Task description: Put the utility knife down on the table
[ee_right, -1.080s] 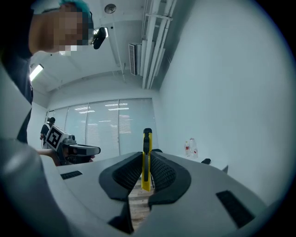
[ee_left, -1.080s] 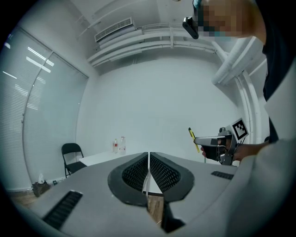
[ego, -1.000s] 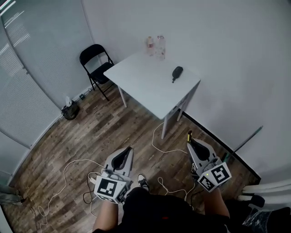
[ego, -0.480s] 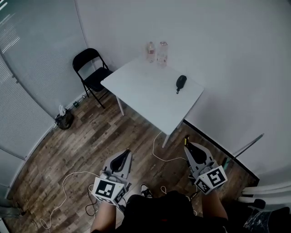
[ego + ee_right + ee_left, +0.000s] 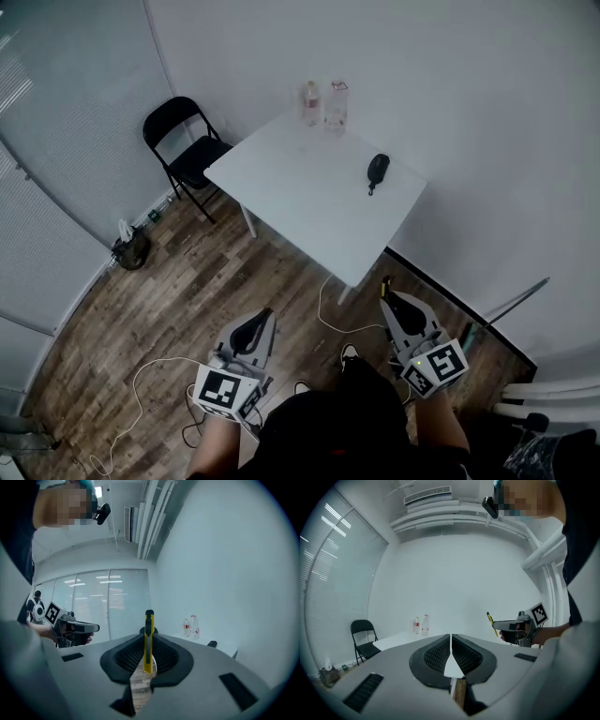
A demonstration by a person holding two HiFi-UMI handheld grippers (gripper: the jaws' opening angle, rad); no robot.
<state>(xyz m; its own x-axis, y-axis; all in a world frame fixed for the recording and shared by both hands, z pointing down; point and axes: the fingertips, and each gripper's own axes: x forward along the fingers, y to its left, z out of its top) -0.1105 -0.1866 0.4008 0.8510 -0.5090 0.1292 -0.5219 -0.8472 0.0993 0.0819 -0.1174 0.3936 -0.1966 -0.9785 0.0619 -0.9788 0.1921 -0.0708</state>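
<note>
One slim yellow utility knife (image 5: pixel 148 641) with a black slider stands upright, clamped between my right gripper's (image 5: pixel 388 298) jaws over the wood floor, well short of the white square table (image 5: pixel 291 178). My left gripper (image 5: pixel 451 637) is closed on nothing. Two clear bottles (image 5: pixel 323 103) and a small black mouse-shaped object (image 5: pixel 378 168) sit along the table's far side, and its near half lies bare. A black folding chair (image 5: pixel 183 141) stands at the table's left.

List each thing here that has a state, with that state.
utility knife: held upright in the right gripper, not yet on the table
right gripper: shut on the utility knife
left gripper: shut, empty
two bottles: upright on the table
folding chair: unfolded, unoccupied
black object: lying on the table
</note>
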